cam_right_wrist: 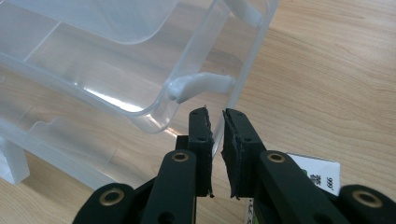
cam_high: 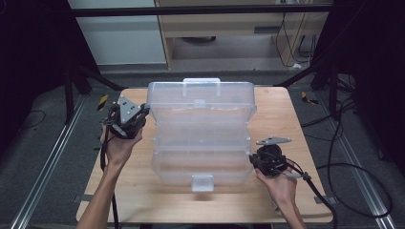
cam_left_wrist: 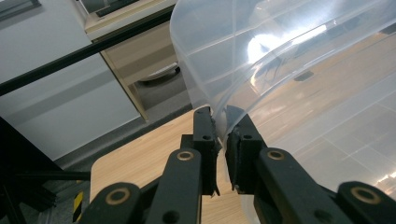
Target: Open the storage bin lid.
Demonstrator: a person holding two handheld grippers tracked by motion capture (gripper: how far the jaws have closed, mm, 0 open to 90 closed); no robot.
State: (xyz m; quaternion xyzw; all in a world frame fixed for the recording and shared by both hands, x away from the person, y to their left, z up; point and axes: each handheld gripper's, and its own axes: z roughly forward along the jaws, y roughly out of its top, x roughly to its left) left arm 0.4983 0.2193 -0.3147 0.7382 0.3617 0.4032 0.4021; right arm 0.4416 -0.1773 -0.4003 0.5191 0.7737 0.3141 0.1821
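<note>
High view puts the clear plastic box [cam_high: 200,131] in the middle of the frame on the wooden worktop [cam_high: 296,124], opened out in stepped tiers, with one white latch [cam_high: 202,182] at its lower edge and a handle [cam_high: 202,81] at its upper edge. Your left claw [cam_high: 143,110] sits at the upper left corner of the box, your left hand [cam_high: 119,143] wrapped round the body below it. Your right claw [cam_high: 251,160] is at the lower right side of the box, with your right hand [cam_high: 282,183] beneath it.

In the left gripper view, your left claw [cam_left_wrist: 222,128] is clamped on the thin curved edge of the box [cam_left_wrist: 289,70]; the plastic rim runs down between the two black jaws, which stand almost together on it.

In the right gripper view, your right claw [cam_right_wrist: 215,114] is clamped on the upright clear wall of the box [cam_right_wrist: 116,74] at lower centre, the wall's edge passing into the narrow slot between the jaws. Just above the tips a white hinge arm [cam_right_wrist: 201,85] links an inner tray to that wall. A white label [cam_right_wrist: 317,173] lies on the worktop at lower right.
</note>
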